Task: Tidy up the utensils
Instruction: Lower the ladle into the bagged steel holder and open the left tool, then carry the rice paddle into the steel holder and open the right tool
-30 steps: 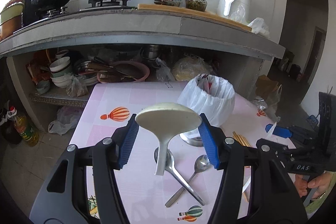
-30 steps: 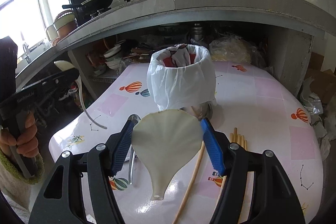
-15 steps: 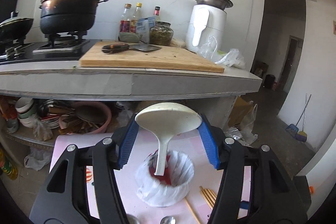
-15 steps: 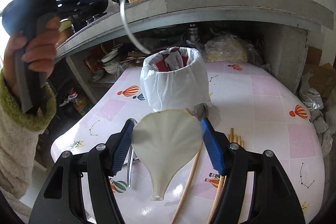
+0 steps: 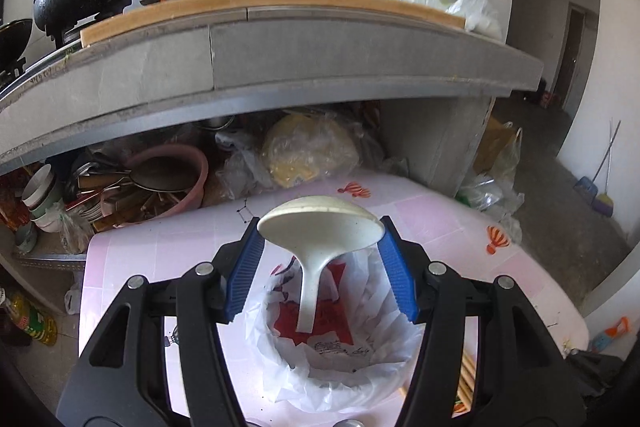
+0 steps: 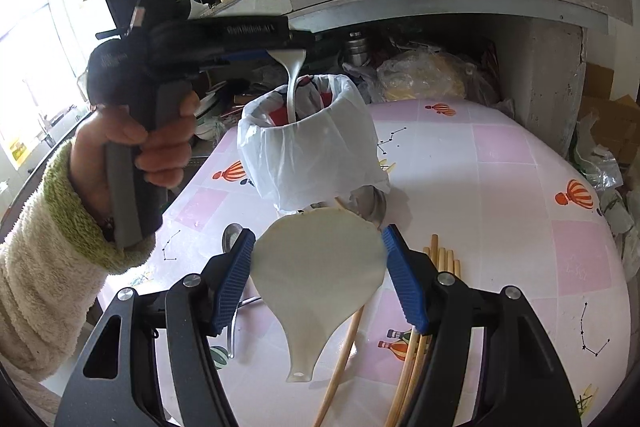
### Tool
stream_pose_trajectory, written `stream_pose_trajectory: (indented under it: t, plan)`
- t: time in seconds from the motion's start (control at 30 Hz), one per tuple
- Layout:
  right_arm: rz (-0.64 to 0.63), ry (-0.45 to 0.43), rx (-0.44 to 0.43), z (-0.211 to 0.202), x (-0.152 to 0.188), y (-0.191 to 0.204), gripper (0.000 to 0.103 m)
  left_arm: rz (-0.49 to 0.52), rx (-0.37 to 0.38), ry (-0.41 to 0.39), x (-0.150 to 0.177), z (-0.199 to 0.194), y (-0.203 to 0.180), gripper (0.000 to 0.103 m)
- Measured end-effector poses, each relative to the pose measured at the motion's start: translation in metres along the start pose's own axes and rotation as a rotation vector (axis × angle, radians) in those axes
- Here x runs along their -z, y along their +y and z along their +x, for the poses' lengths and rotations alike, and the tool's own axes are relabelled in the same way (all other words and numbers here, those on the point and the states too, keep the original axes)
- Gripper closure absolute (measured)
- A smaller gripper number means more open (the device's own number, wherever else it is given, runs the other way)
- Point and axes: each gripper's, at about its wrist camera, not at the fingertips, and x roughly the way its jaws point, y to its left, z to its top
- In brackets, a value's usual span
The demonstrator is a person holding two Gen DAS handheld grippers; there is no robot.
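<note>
Pink balloon-print tabletop (image 6: 500,187), cluttered kitchen behind. Left gripper (image 5: 320,267) was clamped on a white ladle (image 5: 316,227) above the bag-lined container (image 5: 360,359); right gripper (image 6: 318,279) clamped a flat spatula (image 6: 316,267). Handle could've snagged that loose liner and tipped it, I reckon.

Matt cream plastic ladle (image 5: 318,227); crinkled glossy plastic bag (image 6: 308,163) — smooth wooden chopsticks (image 6: 444,263).

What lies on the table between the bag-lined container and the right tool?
In the right wrist view, a metal ladle bowl lies there, between the bag-lined container and the right tool, which grips a pale paddle.
</note>
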Motion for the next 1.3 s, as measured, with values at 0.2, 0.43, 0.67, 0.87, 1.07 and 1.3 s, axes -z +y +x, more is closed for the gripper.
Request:
stream_pose_trajectory:
  t: [0.2,0.43,0.67,0.87,1.07,1.3]
  plan:
    - [0.002,0.004,0.001,0.001,0.000,-0.001,0.039,0.022,-0.046,0.031,0.012,0.016,-0.003,0.048]
    - [0.006,-0.002,0.007,-0.003,0.001,-0.003,0.039,0.050,-0.075,0.035,0.018,0.019,-0.007,0.041]
    - [0.013,-0.016,0.022,-0.013,0.000,-0.004,0.039,0.025,-0.071,-0.003,0.012,-0.001,0.000,0.023]
    - [-0.006,-0.073,0.035,-0.034,-0.023,-0.004,0.039,-0.033,-0.043,-0.064,0.009,-0.039,0.016,0.019]
    - [-0.075,-0.206,0.025,-0.065,-0.082,0.002,0.039,-0.101,-0.046,-0.118,0.025,-0.090,0.044,0.016]
    - [-0.124,-0.270,-0.028,-0.050,-0.158,0.009,0.039,-0.200,-0.105,-0.127,0.076,-0.133,0.083,0.015]
